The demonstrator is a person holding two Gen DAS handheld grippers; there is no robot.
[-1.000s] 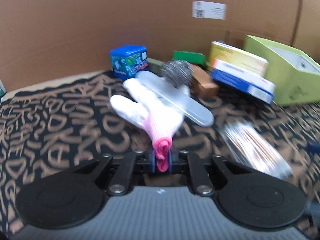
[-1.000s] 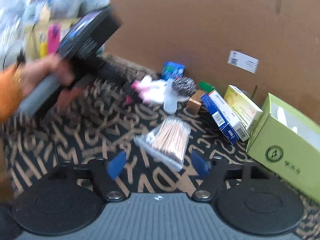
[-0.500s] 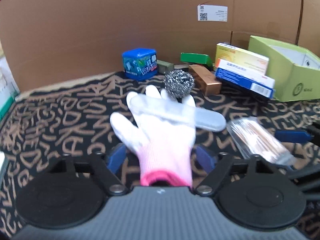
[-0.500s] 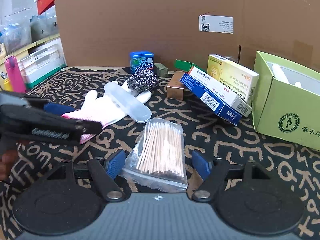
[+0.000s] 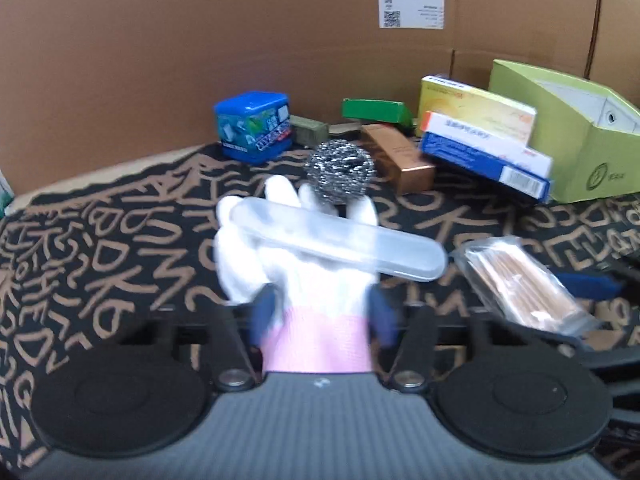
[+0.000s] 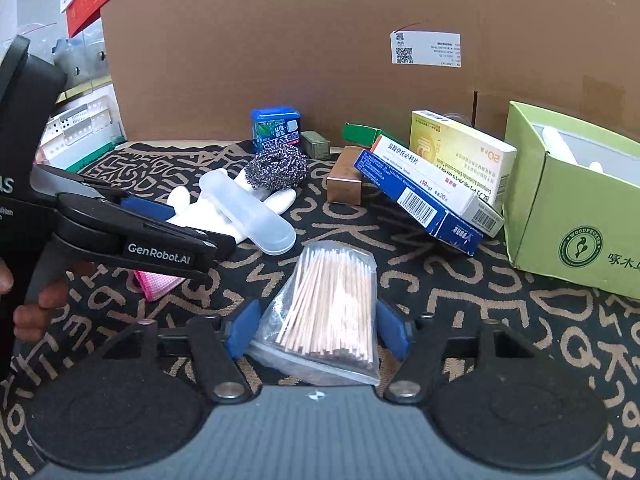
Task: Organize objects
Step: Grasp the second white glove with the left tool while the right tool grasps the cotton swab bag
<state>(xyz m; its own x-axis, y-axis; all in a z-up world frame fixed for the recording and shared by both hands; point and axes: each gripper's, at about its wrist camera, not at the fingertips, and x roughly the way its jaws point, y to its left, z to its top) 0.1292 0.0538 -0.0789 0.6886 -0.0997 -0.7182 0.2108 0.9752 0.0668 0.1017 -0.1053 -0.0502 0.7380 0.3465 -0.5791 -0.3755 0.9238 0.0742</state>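
Observation:
A white glove [image 5: 320, 292] with a pink cuff lies flat on the patterned cloth. A clear plastic case [image 5: 340, 240] lies across it, and a steel wool ball [image 5: 340, 176] sits at its fingertips. My left gripper [image 5: 322, 314] straddles the cuff; its jaws are closing and the blue pads press on the cuff's edges. From the right wrist view the left gripper [image 6: 200, 230] reaches in from the left over the glove [image 6: 178, 200]. A bag of thin wooden sticks [image 6: 332, 312] lies between the jaws of my right gripper [image 6: 318, 330], which are closing; the pads are at its sides without squeezing it.
Along the cardboard wall stand a blue tub [image 6: 276, 128], a small green box [image 6: 360, 134], a copper box [image 6: 344, 180], stacked medicine boxes [image 6: 420, 196] and an open green carton [image 6: 568, 208] at the right. A person's hand [image 6: 32, 308] holds the left gripper.
The left jaws let go of the pinched cuff, opened wide as the glove settled flat, then narrowed onto the cuff. The right gripper came down level over the stick bag and its jaws narrowed.

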